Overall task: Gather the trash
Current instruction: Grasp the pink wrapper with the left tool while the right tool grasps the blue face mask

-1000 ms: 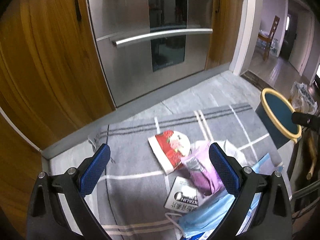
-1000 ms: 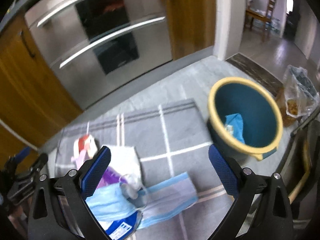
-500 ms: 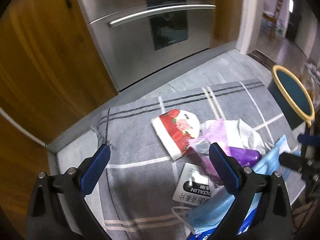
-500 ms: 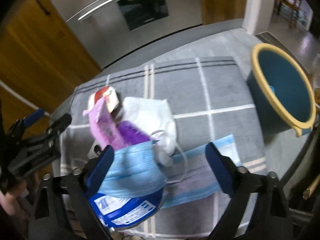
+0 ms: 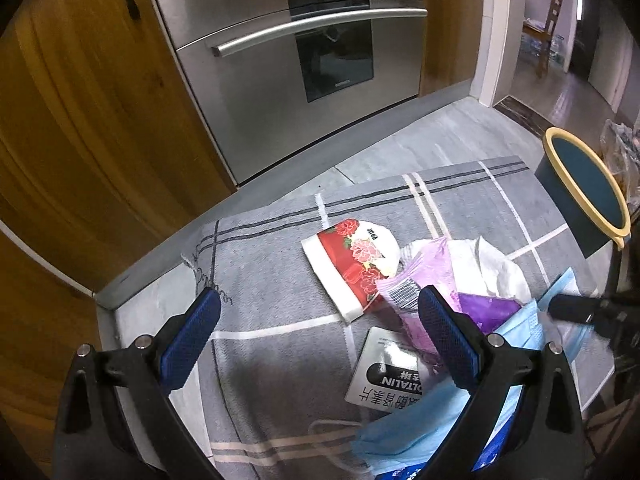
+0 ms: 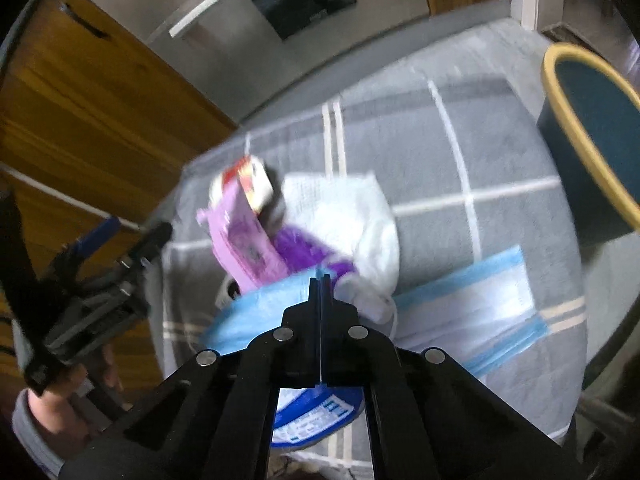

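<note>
A pile of trash lies on a grey rug [image 5: 280,280]: a red flowered packet [image 5: 352,260], a pink-purple wrapper [image 5: 416,280], white crumpled paper [image 5: 496,264], a white Voltalin label [image 5: 384,376] and a blue face mask [image 5: 412,428]. My left gripper [image 5: 316,340] is open above the rug, left of the pile. My right gripper [image 6: 321,280] has its jaws together over the blue face mask [image 6: 256,312]; whether it pinches the mask is unclear. The dark blue bin with a yellow rim [image 6: 592,128] stands at the right; it also shows in the left wrist view [image 5: 584,184].
A steel appliance with a bar handle [image 5: 320,28] and wooden cabinet doors [image 5: 80,120] stand behind the rug. A second blue mask [image 6: 480,304] lies flat on the rug. A blue round lid [image 6: 316,416] lies under the pile. A doorway with a chair [image 5: 548,28] is at far right.
My right gripper has shut and dropped toward the blue mask. Both views have moved lower and closer to the pile. My left gripper stays open.
</note>
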The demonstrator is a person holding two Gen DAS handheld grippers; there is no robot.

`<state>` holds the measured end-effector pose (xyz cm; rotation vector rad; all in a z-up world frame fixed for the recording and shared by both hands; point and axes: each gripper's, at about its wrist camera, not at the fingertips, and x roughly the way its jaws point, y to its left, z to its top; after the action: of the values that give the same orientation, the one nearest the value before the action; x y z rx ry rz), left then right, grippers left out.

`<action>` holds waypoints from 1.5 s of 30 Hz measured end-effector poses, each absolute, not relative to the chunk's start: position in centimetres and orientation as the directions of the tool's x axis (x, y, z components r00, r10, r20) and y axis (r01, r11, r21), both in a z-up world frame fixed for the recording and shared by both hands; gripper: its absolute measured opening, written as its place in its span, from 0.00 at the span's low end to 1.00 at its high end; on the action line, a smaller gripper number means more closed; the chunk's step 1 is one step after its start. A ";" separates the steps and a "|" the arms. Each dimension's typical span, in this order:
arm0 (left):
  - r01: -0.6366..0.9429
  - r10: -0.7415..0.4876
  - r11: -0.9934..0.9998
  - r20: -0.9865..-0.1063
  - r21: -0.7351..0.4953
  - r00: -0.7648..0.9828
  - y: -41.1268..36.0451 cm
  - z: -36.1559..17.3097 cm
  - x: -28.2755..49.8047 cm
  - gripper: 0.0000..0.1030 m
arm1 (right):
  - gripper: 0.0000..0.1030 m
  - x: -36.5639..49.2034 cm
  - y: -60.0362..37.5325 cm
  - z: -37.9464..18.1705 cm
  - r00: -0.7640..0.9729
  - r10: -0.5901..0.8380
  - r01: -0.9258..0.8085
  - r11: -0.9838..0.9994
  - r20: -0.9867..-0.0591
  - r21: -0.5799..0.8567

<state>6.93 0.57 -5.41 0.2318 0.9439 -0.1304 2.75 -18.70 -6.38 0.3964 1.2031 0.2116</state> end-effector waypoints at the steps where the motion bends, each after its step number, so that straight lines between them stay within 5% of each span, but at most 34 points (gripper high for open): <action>1: 0.214 -0.013 0.967 -0.814 0.137 0.581 0.5 -5.4 6.9 0.94 | 0.01 2.8 -18.9 -5.9 0.370 0.372 0.045 0.908 -0.851 0.416; 7: 0.220 -0.004 0.964 -0.814 0.152 0.581 0.3 -5.5 6.9 0.94 | 0.02 3.1 -18.4 -5.5 0.349 0.378 -0.001 0.915 -0.857 0.403; 11: 0.211 -0.006 0.967 -0.818 0.142 0.576 0.4 -5.5 6.9 0.94 | 0.31 3.3 -17.2 -6.8 0.314 0.303 -0.040 0.951 -0.900 0.307; 17: 0.220 -0.004 0.964 -0.815 0.151 0.579 0.5 -5.5 6.8 0.95 | 0.43 4.5 -16.6 -8.3 0.296 0.272 -0.030 0.961 -0.916 0.276; 20: 0.215 -0.003 0.965 -0.816 0.148 0.578 0.7 -5.5 6.9 0.95 | 0.42 4.8 -16.2 -9.2 0.266 0.328 -0.029 0.942 -0.906 0.333; 23: 0.206 -0.006 0.969 -0.817 0.138 0.576 1.0 -5.6 7.1 0.94 | 0.03 5.0 -15.9 -9.7 0.227 0.414 -0.041 0.908 -0.881 0.416; 32: 0.181 -0.028 0.979 -0.821 0.093 0.571 1.2 -5.5 7.7 0.94 | 0.02 4.5 -17.3 -6.2 0.307 0.433 -0.051 0.896 -0.847 0.440; 41: 0.204 -0.087 0.979 -0.842 0.028 0.532 -0.6 -6.4 7.9 0.94 | 0.02 3.6 -21.7 0.0 0.474 0.283 -0.026 0.951 -0.834 0.308; 45: 0.201 -0.095 0.980 -0.861 0.009 0.500 -1.5 -7.4 8.4 0.85 | 0.02 2.6 -24.4 3.4 0.573 0.238 -0.015 0.960 -0.784 0.281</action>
<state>8.40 -1.54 -7.42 0.1124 1.0327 -0.1790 2.64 -24.42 3.43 0.2552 0.9513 0.1504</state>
